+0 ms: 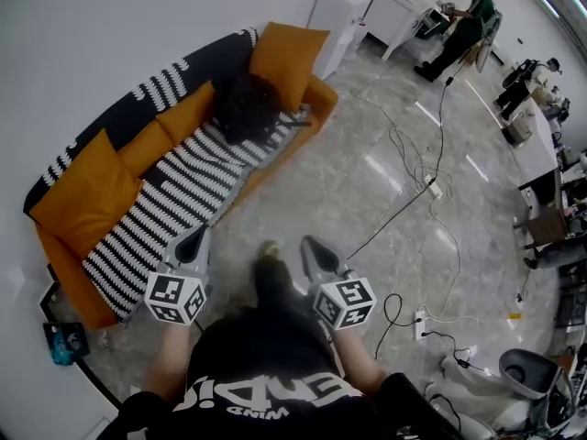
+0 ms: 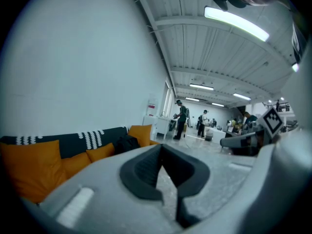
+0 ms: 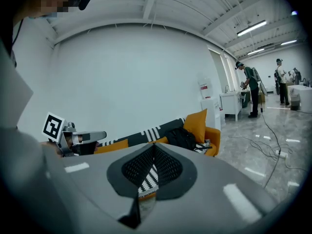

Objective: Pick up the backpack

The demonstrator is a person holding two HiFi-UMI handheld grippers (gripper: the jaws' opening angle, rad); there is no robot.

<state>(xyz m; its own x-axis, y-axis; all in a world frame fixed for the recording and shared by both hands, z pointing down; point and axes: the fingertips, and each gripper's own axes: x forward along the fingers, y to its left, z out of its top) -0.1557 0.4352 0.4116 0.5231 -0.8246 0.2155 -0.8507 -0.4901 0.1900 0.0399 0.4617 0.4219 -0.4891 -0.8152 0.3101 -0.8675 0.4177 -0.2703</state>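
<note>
**Backpack on sofa, both tongs empty**

Head view: one soft black fabric backpack (image 1: 246,106) slumps at the far end of the orange striped sofa (image 1: 165,214), against one of four orange cushions (image 1: 286,60). The left tongs (image 1: 191,244) and right tongs (image 1: 316,253) are well apart from it.

Left gripper view: left tongs closed, holding nothing.

Right gripper view: right tongs closed, holding nothing. The backpack (image 3: 184,138) is probably floppy. Grab the top handle or a strap, though both are too small to locate.

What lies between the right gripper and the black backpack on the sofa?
In the head view, only bare floor and the sofa's striped seat separate the right gripper from the backpack.
</note>
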